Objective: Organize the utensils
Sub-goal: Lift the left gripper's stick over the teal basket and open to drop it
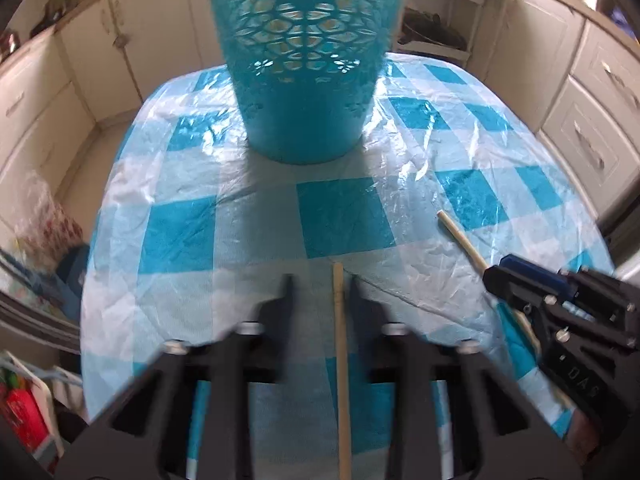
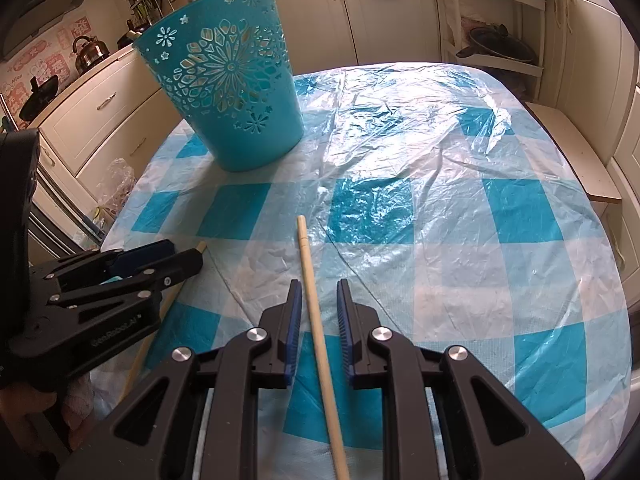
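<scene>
- The left gripper point(image 2: 192, 258) is clenched on a pale wooden chopstick point(image 2: 168, 300).
- The right gripper point(image 2: 318, 292) stands slightly parted around a second pale wooden chopstick point(image 2: 316, 320), its pads apart from the stick.
- A turquoise perforated plastic basket point(image 2: 232, 92) stands upright on the blue-checked plastic tablecloth point(image 2: 440, 220), beyond both grippers.

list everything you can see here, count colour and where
basket: 1, teal with cut-out flowers, upright at far left of table
tablecloth: 1, blue and white check under clear plastic, covers table
left chopstick: 1, pale wood, gripped in left claw
right chopstick: 1, pale wood, between right claw's pads, untouched
kettle: 1, dark metal, counter at far left
cabinets: several, cream, around the table
left claw: 1, black, shut
right claw: 1, black with blue pads, open
</scene>
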